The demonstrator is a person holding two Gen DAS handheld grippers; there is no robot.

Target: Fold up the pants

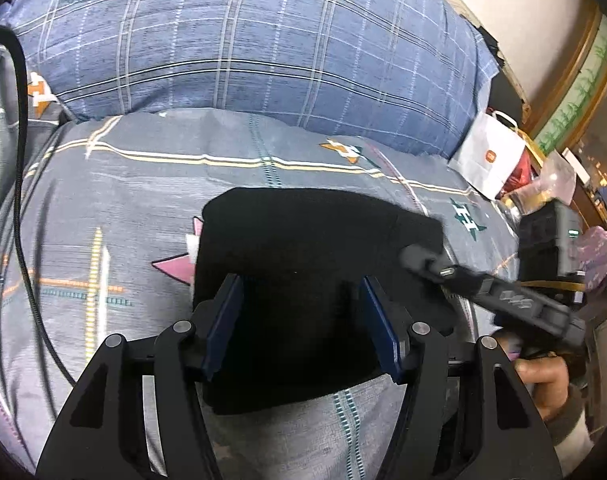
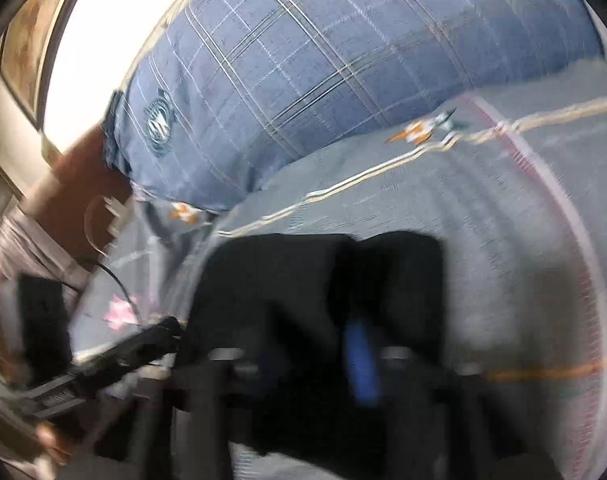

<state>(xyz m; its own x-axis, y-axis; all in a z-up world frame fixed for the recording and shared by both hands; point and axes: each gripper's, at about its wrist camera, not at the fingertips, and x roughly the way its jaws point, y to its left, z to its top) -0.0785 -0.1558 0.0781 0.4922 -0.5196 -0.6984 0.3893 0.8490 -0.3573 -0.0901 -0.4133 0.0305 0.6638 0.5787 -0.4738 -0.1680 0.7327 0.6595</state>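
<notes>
Pants: black, folded into a compact rectangle on the grey patterned bedsheet.
Left gripper: jaws spread, over the pants.
Right gripper: blurred, jaw state impossible to tell.

The folded pants are seen as plain black. The bedsheet beneath is grey, crossed by cream, yellow and teal lines, with orange dashes, pink triangles and a dark green letter motif. The pillow is patterned in blue with a white and dark plaid and is marked by a round dark green emblem. The left gripper is made up of black arms with dark blue pads. A white paper bag bears a small orange mark.
</notes>
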